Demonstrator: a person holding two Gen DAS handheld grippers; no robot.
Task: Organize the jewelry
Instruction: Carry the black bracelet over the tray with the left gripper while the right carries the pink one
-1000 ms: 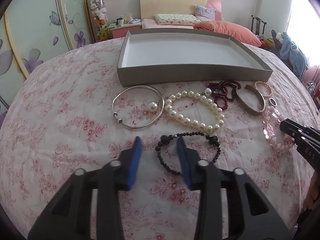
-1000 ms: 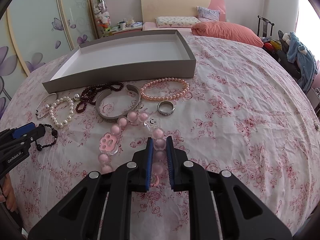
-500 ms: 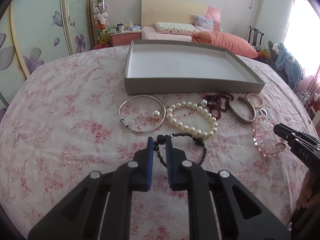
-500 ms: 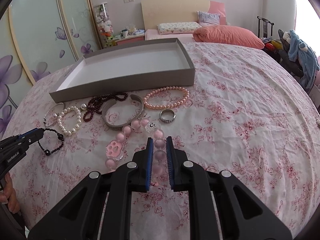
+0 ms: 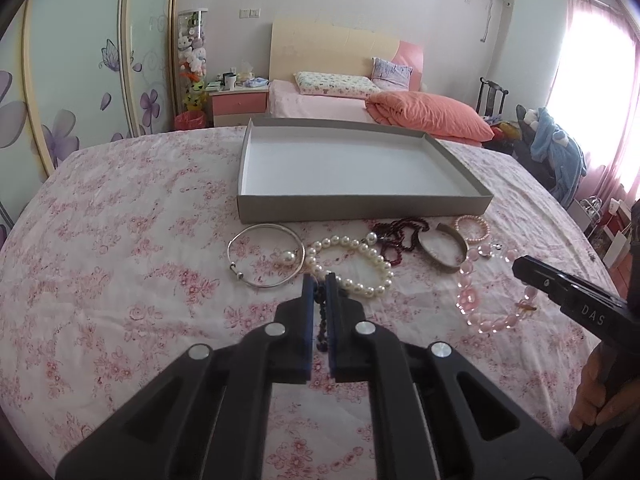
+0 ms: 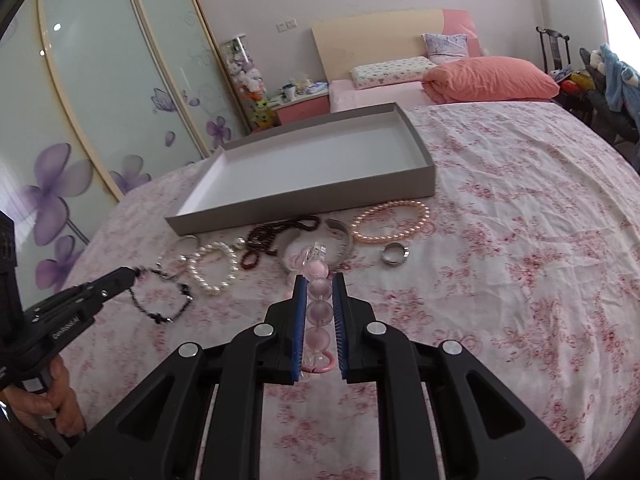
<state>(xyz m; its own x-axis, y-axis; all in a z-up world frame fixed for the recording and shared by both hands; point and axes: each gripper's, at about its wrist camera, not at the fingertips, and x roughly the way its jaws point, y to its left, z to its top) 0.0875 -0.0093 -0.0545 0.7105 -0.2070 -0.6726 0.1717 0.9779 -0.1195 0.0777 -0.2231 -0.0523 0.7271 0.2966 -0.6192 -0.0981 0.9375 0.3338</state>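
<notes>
My left gripper (image 5: 319,280) is shut on a black bead bracelet (image 5: 321,328) and holds it off the flowered cloth; the bracelet hangs from its tip in the right wrist view (image 6: 162,300). My right gripper (image 6: 319,280) is shut on a pink bead bracelet (image 6: 319,312), which hangs lifted in the left wrist view (image 5: 486,300). An empty grey tray (image 5: 360,208) sits behind the jewelry. A silver bangle with a pearl (image 5: 266,256), a white pearl bracelet (image 5: 352,266), dark red beads (image 5: 396,236), a metal cuff (image 5: 442,246) and a pink pearl bracelet (image 6: 390,222) lie on the cloth.
A silver ring (image 6: 394,253) lies right of the cuff. The tray (image 6: 320,200) stands across the back of the table. A bed with an orange pillow (image 5: 430,116) is beyond. Bare cloth spreads left and right of the jewelry.
My left gripper closed on the black bracelet and raised it. My right gripper lifted the pink bead bracelet off the cloth. Both grippers rose and drew back from the tray.
</notes>
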